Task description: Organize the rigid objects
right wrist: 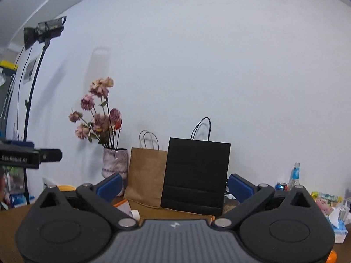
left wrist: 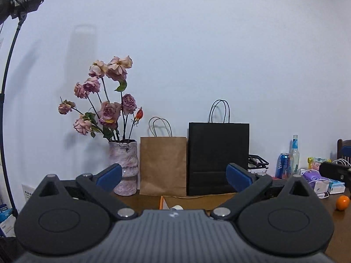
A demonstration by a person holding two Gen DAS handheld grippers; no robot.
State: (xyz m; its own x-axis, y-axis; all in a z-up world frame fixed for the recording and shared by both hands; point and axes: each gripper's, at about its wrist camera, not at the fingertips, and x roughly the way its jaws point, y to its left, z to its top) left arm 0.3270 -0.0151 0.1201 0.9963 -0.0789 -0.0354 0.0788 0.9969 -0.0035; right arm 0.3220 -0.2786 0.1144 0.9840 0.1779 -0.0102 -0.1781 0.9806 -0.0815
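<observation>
My left gripper (left wrist: 174,178) is open and empty, held above the wooden table and facing the wall. My right gripper (right wrist: 174,186) is open and empty too, at a similar height. Below both lies an open cardboard box (left wrist: 197,200) with an orange edge, also in the right wrist view (right wrist: 125,206); a small white roll (left wrist: 176,207) shows inside it, also seen from the right (right wrist: 134,214). An orange (left wrist: 342,202) lies on the table at the right. The box's other contents are hidden by the gripper bodies.
A brown paper bag (left wrist: 162,165) and a black paper bag (left wrist: 218,157) stand against the wall beside a vase of dried roses (left wrist: 126,166). A blue can (left wrist: 283,165), a glass bottle (left wrist: 295,155) and tissue packs (left wrist: 324,184) crowd the right. A light stand (left wrist: 8,70) rises at left.
</observation>
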